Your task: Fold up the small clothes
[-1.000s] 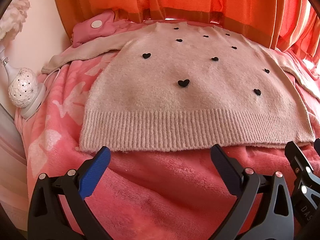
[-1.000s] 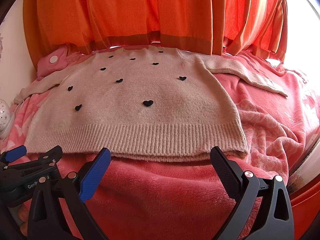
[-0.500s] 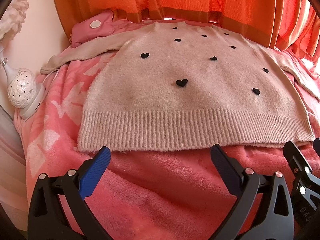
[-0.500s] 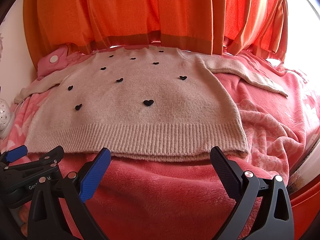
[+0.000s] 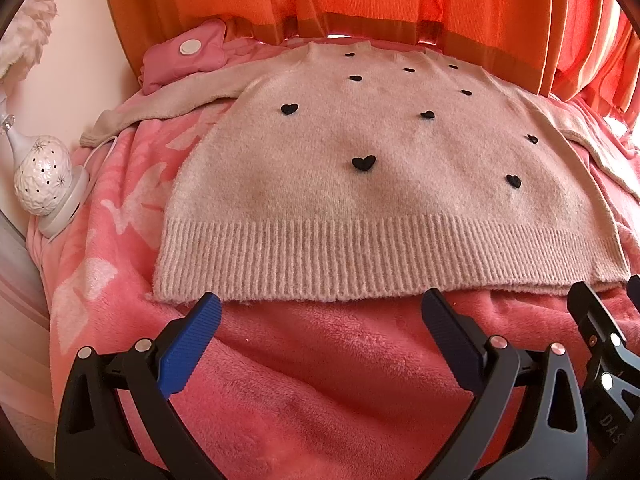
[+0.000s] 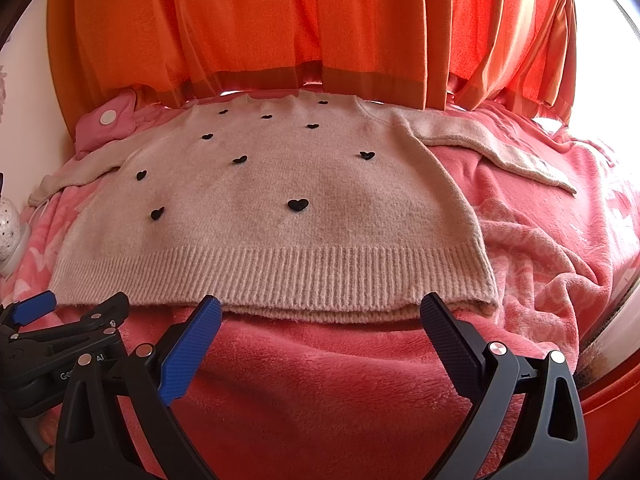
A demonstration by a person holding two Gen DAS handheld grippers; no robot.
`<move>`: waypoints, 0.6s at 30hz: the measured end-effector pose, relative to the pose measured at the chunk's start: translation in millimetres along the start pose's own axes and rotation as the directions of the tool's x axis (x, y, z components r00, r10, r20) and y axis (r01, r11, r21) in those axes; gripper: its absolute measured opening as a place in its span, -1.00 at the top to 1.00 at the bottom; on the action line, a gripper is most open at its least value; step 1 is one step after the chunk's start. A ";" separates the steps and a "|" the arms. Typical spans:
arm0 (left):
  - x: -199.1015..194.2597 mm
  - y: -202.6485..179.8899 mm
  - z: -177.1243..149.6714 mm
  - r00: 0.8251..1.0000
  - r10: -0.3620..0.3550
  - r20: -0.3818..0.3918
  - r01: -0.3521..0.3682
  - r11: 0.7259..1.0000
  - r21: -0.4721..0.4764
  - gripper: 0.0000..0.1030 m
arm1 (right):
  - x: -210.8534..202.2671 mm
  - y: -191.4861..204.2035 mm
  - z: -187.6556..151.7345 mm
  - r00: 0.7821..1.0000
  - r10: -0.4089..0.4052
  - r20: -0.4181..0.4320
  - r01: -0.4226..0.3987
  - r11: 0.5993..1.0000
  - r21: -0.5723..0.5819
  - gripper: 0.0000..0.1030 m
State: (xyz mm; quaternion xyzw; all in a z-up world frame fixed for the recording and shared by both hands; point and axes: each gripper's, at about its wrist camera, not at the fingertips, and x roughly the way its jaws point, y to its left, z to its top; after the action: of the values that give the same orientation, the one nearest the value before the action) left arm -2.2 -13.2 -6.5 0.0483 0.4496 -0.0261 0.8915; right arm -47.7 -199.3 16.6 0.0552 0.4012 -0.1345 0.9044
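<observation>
A small beige knit sweater [image 5: 360, 200] with little black hearts lies spread flat, front up, on a pink fleece blanket [image 5: 320, 380], its ribbed hem [image 5: 360, 260] nearest the cameras and both sleeves stretched out to the sides. The neckline lies by the orange curtain [image 6: 280, 20] hanging along the far edge.

The left gripper [image 5: 320, 312] hovers just short of the hem's left half, jaws spread wide with nothing between them. The right gripper [image 6: 320, 312] is likewise wide open and empty before the hem's right half — each shows at the edge of the other's view.

Writing is scarce: the left gripper's body, seen from the right wrist, reads "Ge…" and "AI", partly hidden; "DAS" shows on the right gripper in the left view.

Bare blanket lies between hem and fingertips, and more to the right of the sweater. At the left edge a white egg-shaped lamp [image 5: 42, 180] stands with its cord, near a pink pouch [image 5: 184, 56] with a white button.
</observation>
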 end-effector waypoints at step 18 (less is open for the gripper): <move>2.5 1.3 -1.0 1.000 -0.004 -0.003 0.004 1.000 0.003 -0.89 | 1.2 1.6 -0.3 1.000 -0.001 -0.003 0.001 1.000 -0.002 -0.90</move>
State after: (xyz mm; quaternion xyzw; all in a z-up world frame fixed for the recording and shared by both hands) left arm -1.4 -11.8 -9.0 0.0490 0.4511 -0.0283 0.8907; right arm -46.7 -198.0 15.5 0.0541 0.4026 -0.1344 0.9039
